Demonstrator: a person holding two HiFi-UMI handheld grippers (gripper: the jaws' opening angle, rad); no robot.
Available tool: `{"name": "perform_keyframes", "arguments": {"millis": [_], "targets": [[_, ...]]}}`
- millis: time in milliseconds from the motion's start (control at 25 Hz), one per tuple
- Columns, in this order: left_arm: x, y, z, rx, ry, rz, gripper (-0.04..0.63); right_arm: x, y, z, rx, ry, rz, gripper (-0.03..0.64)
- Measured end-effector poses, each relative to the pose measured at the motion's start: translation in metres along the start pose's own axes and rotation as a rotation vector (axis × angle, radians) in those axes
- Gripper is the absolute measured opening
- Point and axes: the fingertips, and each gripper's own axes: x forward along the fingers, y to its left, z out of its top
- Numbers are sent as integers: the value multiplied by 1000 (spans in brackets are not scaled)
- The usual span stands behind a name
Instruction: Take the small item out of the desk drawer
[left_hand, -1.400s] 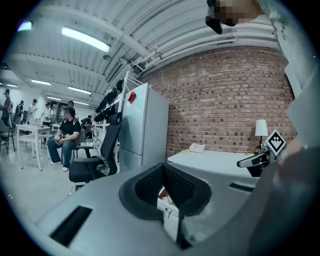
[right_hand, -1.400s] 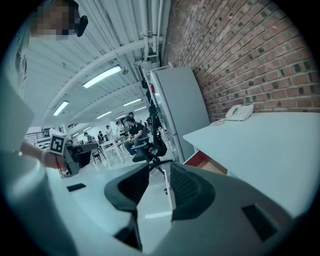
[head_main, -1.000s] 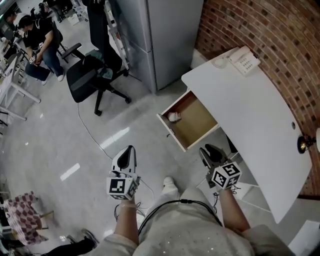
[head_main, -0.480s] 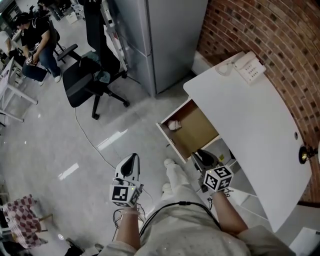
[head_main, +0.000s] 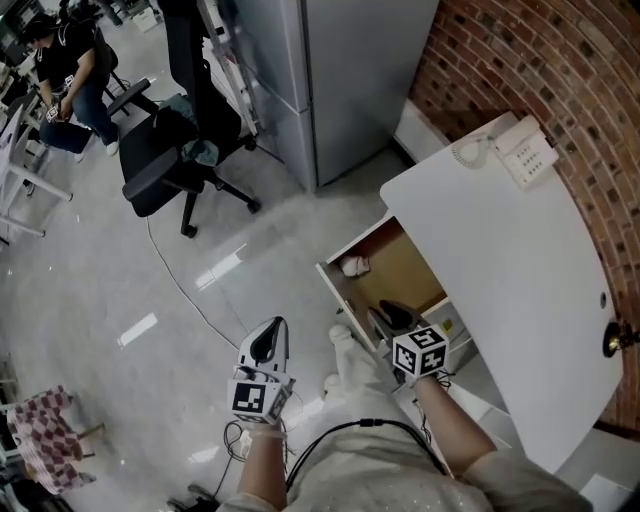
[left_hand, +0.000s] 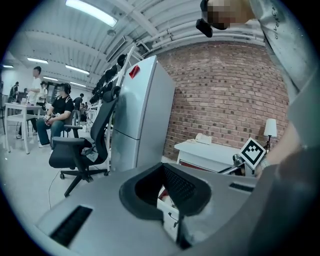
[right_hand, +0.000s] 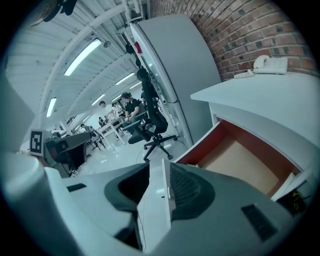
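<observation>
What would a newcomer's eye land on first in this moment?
The open drawer of the white desk by the brick wall, with a small white item lying in a corner next to its front panel. Next, the right gripper, jaws apart, hovers at the drawer's front edge, while the left gripper hangs open over the floor.

Open hall with a red brick wall (head_main: 520, 60)
Strip lights (left_hand: 92, 11) run along the ceiling above a glossy pale floor (head_main: 120, 280). A tall grey cabinet (head_main: 340, 70) stands near the brick, a black office chair (head_main: 165, 150) beside it, and white tables (head_main: 20, 170) stand farther left.
</observation>
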Motion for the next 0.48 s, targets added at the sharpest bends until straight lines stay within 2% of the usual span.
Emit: {"name": "perform_keyframes", "arguments": {"millis": [280, 480], "targets": [[34, 7, -26, -23, 39, -13, 0, 40, -30, -3, 95, 42, -30, 150], [54, 12, -36, -38, 52, -16, 0, 66, -49, -8, 125, 78, -54, 167]]}}
